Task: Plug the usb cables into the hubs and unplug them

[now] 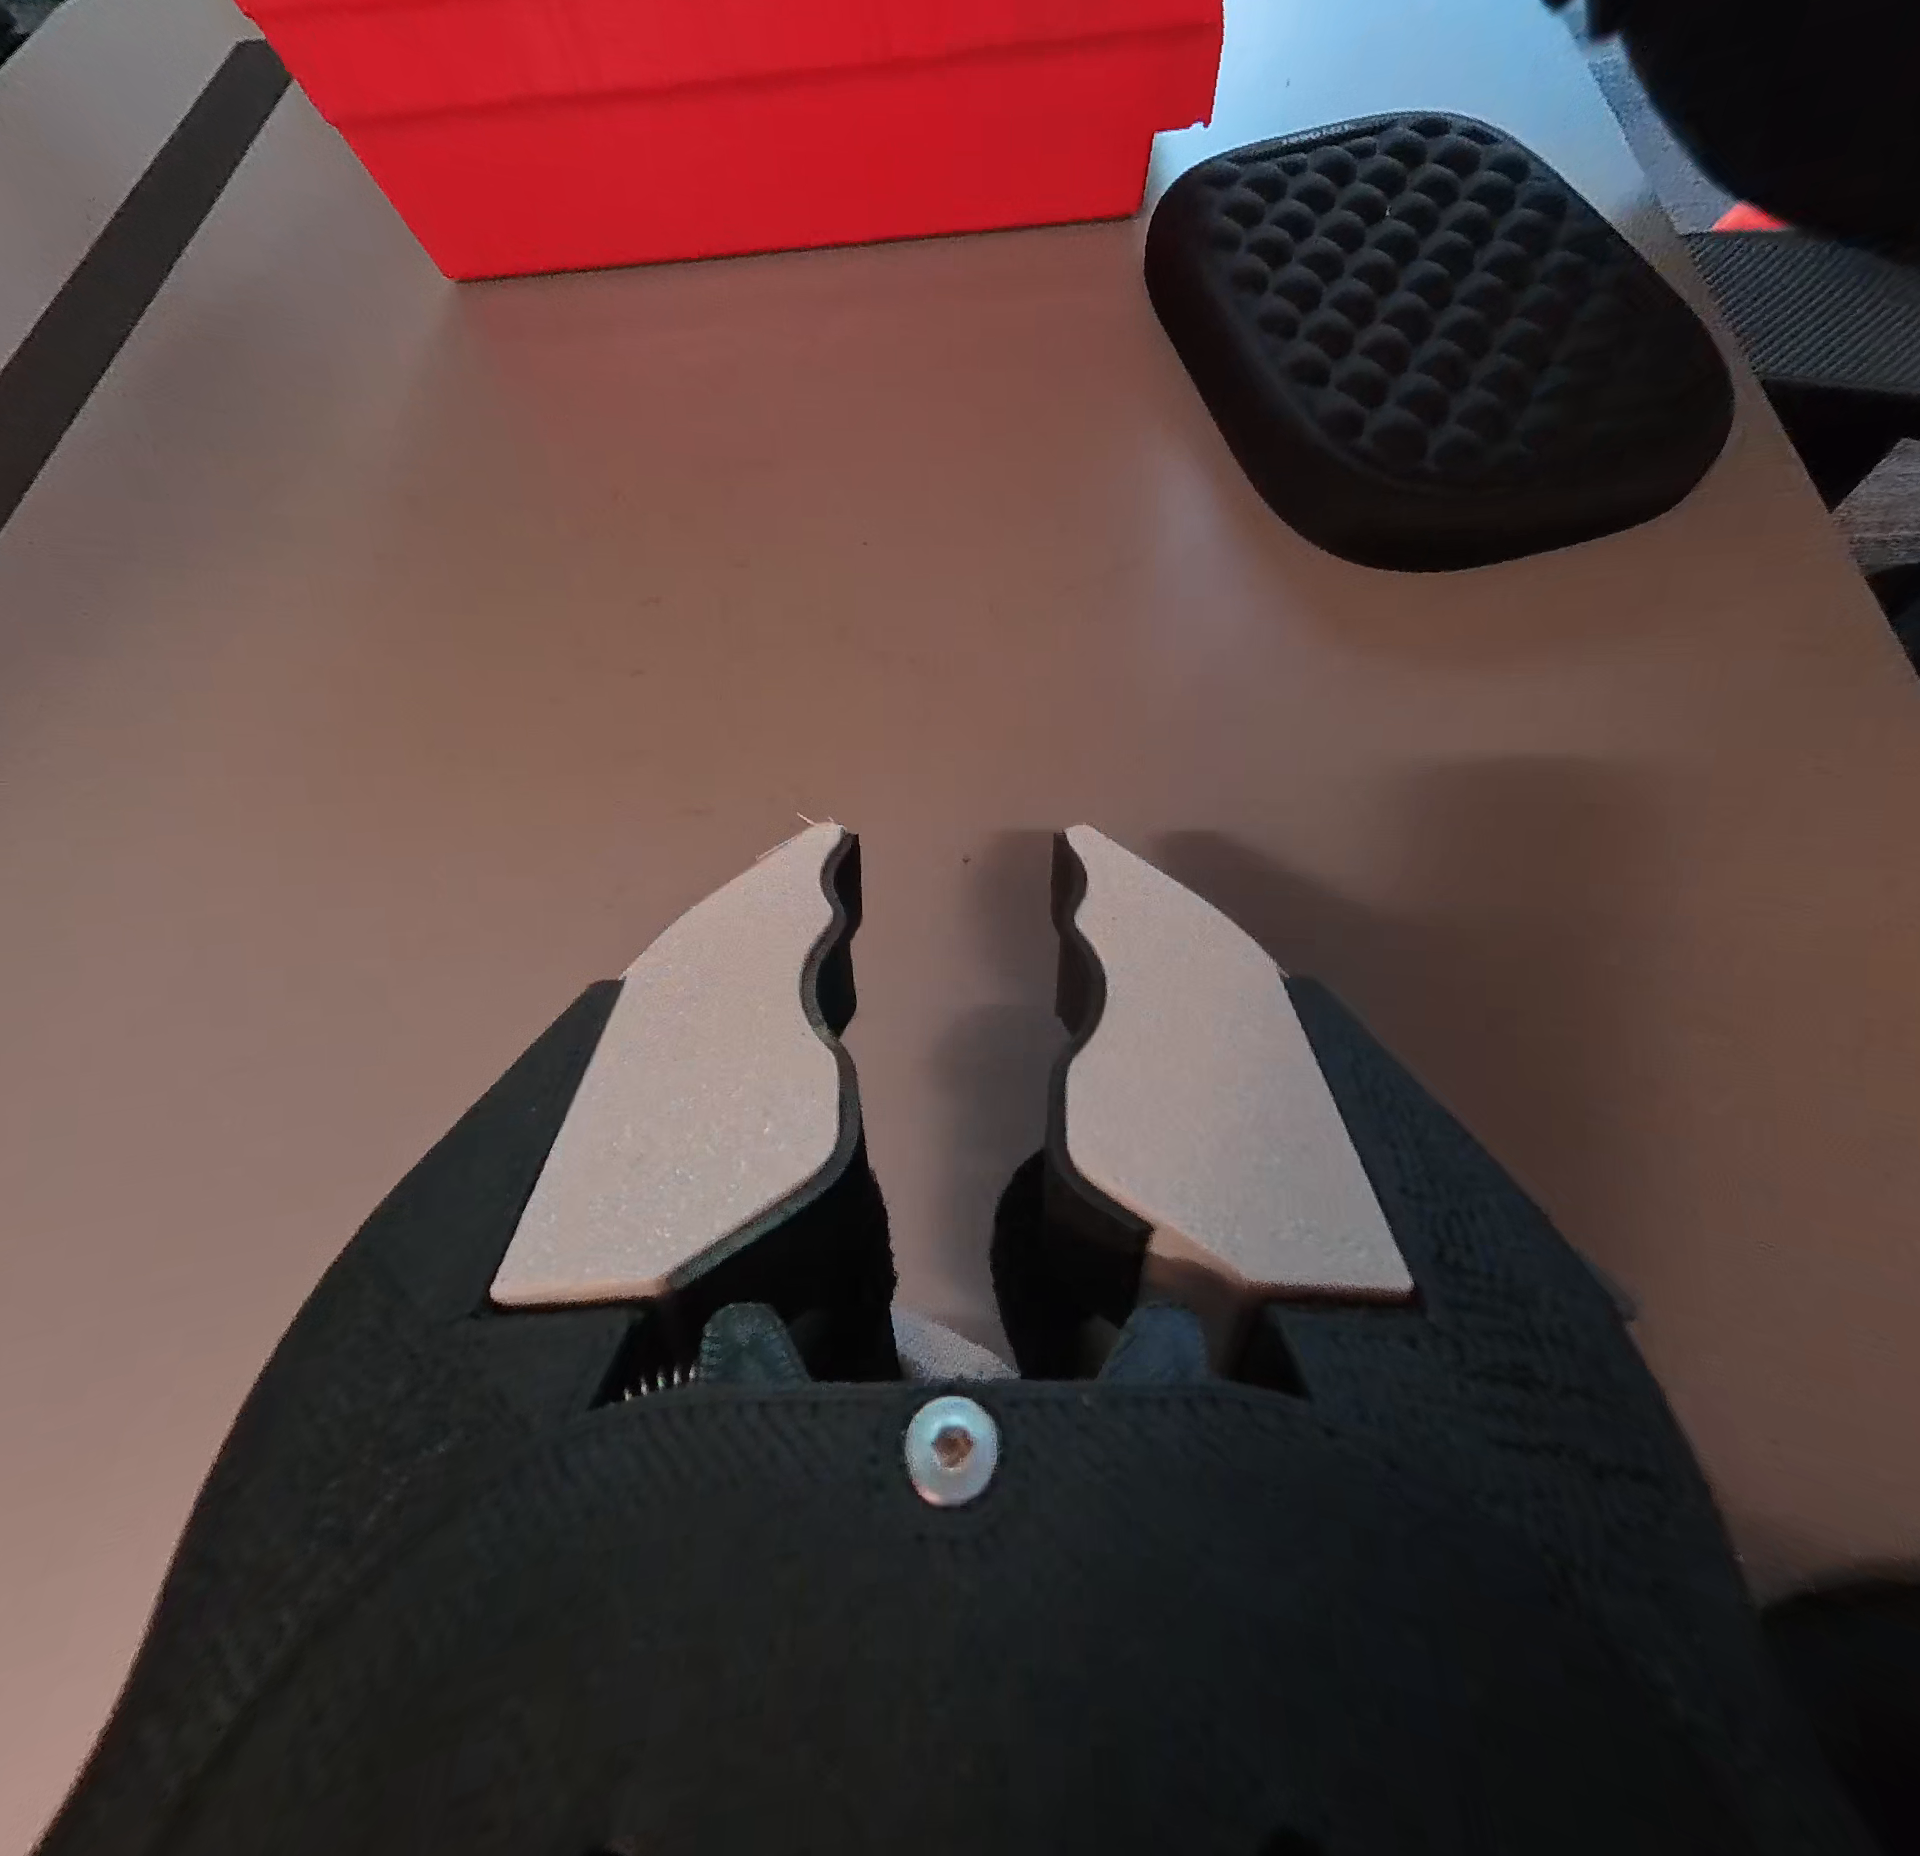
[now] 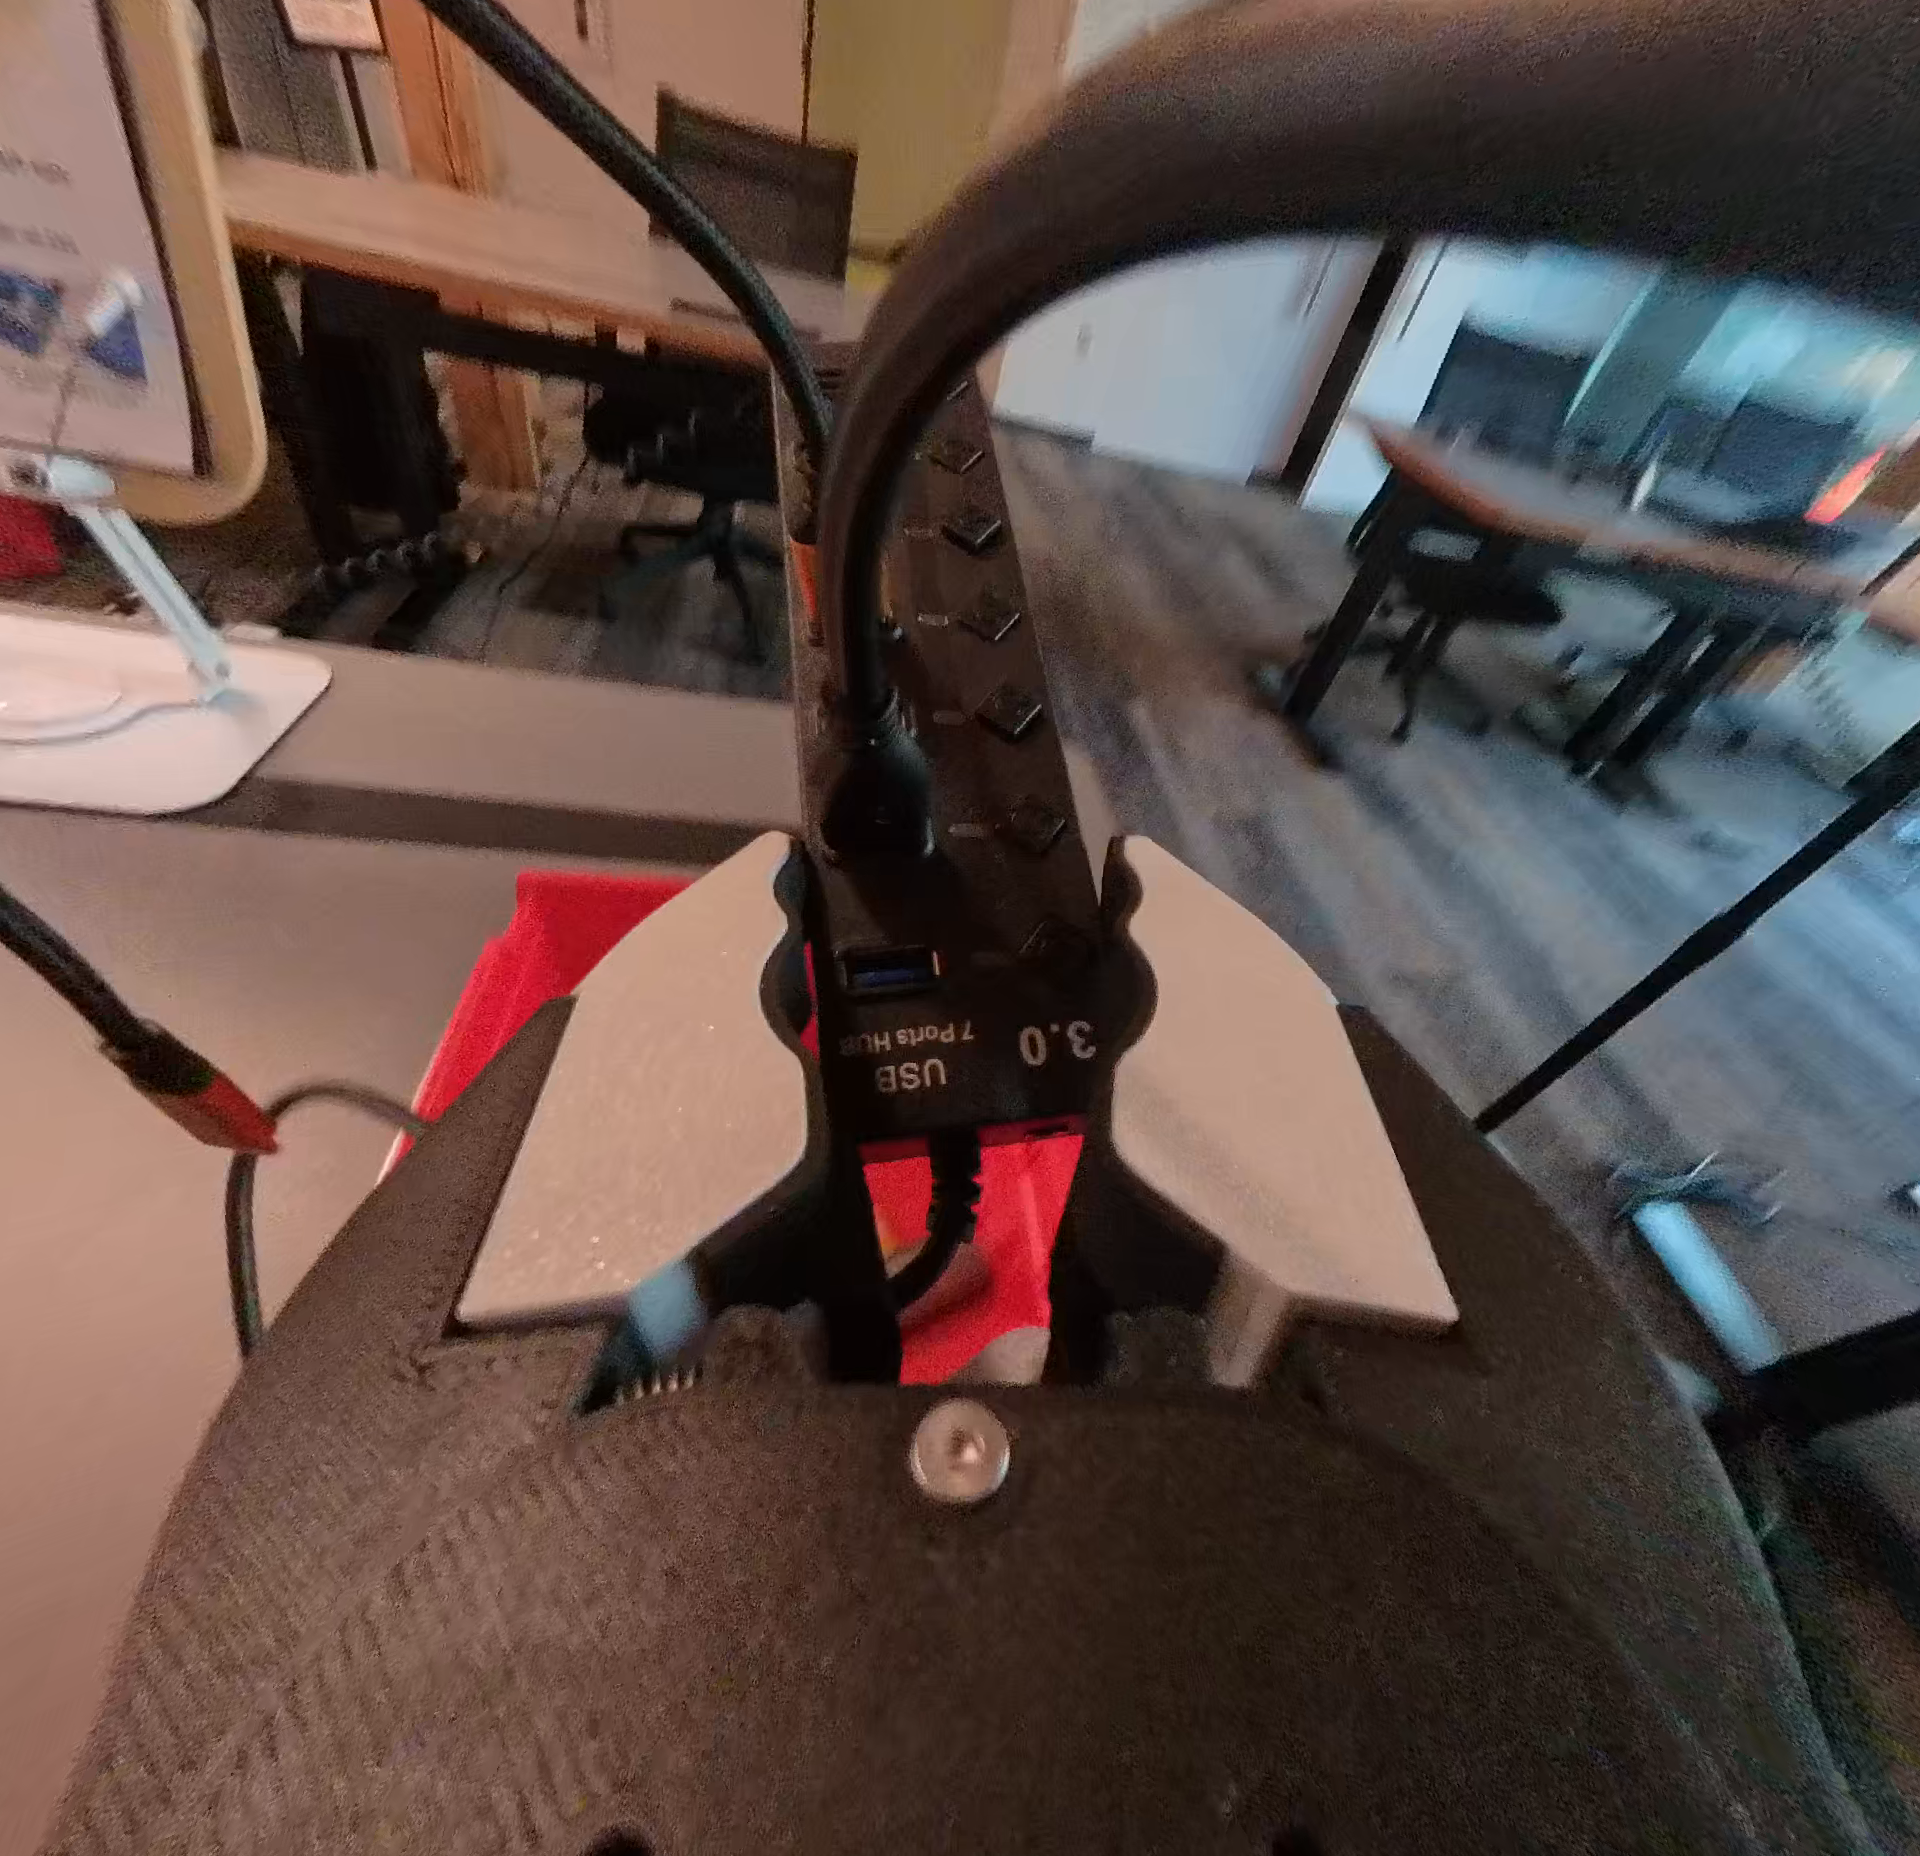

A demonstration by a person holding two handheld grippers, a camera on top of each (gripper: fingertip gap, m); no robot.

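Your right gripper [image 2: 954,876] pinches the black USB hub [image 2: 940,975], a black cable [image 2: 878,767] plugged in; your left gripper [image 1: 956,850] hangs spread, empty, above the table [image 1: 727,611]

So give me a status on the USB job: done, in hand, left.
Done: one black plug sits in the black hub, and a braided cable meets it farther along.
In hand: the right tool clamps the hub, lifted off the table. The left tool is open, empty over the bare table.
Left: the blue port is empty, and a red-tipped cable hangs loose.
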